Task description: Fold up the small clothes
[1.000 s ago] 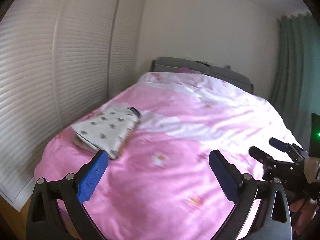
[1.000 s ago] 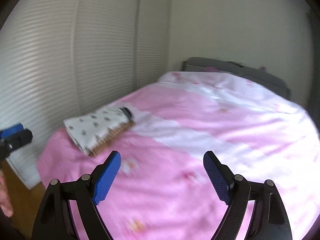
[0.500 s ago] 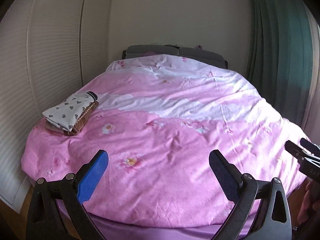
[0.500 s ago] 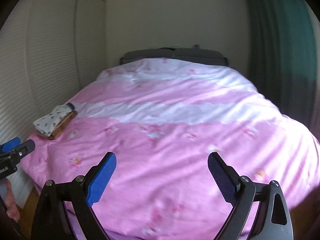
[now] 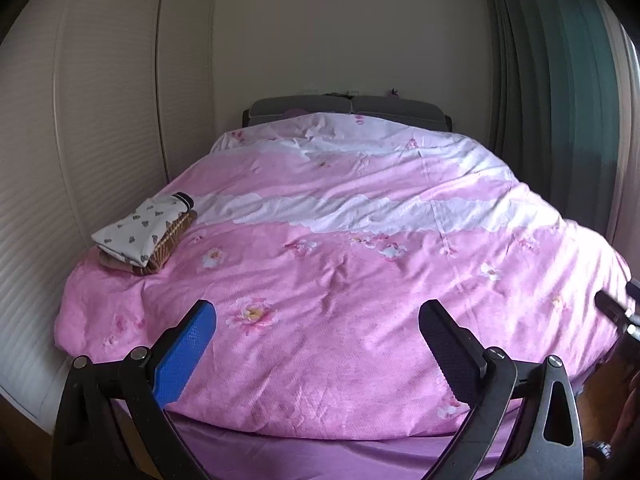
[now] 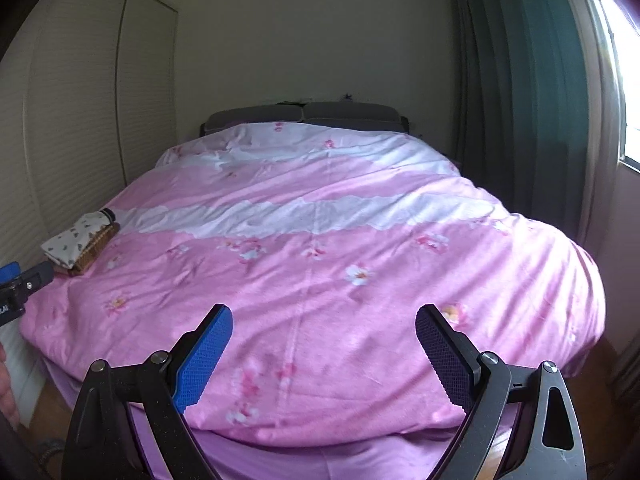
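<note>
Both wrist views face the bed [image 5: 320, 280] from its foot, probably side by side.

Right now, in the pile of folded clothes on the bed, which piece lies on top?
The white piece with small dark hearts; the brown woven-patterned one and a beige one lie beneath it.

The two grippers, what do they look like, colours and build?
Both match. The left gripper and right gripper each have black angular plastic frames with silver pivot bolts and two long fingers faced with blue dimpled pads. No cables or sleeves show.
</note>
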{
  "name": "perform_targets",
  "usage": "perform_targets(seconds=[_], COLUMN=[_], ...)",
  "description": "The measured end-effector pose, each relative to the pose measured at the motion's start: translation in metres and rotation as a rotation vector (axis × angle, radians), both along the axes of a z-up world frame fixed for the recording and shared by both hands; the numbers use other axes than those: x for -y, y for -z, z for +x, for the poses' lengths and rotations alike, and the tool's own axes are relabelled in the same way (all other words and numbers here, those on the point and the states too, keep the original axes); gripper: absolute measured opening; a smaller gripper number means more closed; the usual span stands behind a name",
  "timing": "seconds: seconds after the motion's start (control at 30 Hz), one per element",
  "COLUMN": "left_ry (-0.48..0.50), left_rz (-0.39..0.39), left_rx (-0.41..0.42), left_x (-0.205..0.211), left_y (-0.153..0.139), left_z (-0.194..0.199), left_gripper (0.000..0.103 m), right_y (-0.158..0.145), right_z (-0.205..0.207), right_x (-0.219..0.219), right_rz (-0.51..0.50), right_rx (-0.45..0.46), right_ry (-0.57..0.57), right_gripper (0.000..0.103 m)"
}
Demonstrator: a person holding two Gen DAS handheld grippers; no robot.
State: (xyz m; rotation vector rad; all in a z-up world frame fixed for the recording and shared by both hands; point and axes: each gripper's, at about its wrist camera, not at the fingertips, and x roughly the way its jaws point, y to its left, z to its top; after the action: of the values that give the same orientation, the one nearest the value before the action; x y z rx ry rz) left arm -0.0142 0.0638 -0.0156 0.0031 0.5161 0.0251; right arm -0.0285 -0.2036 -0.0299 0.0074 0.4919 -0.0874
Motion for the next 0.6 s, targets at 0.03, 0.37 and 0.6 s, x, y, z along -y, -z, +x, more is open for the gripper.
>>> perform_targets(seconds=[0.03,0.37,0.6], left_ry=[0.0,0.007,0.005], left_rz=[-0.003,-0.014,-0.013], left_rx=[-0.009,-0.023,-0.026], left_x=[-0.0006,-0.0017,-0.0025], left_y=[0.0014,0.004,0.0059], left_z=[0.0012,0.0023,0.0031], left_gripper=[0.103,0.103,0.103], right_y=[-0.0009,0.0039,0.0055], right_z=[-0.0003,-0.0003,0.0009], right_x=[0.0011,-0.0028,-0.0013], right_rz=[-0.006,-0.025,-0.017], right_rx=[0.006,-0.01,-0.016], right_ry=[0.013,0.005,0.01], right_gripper=[0.094,0.094,0.094])
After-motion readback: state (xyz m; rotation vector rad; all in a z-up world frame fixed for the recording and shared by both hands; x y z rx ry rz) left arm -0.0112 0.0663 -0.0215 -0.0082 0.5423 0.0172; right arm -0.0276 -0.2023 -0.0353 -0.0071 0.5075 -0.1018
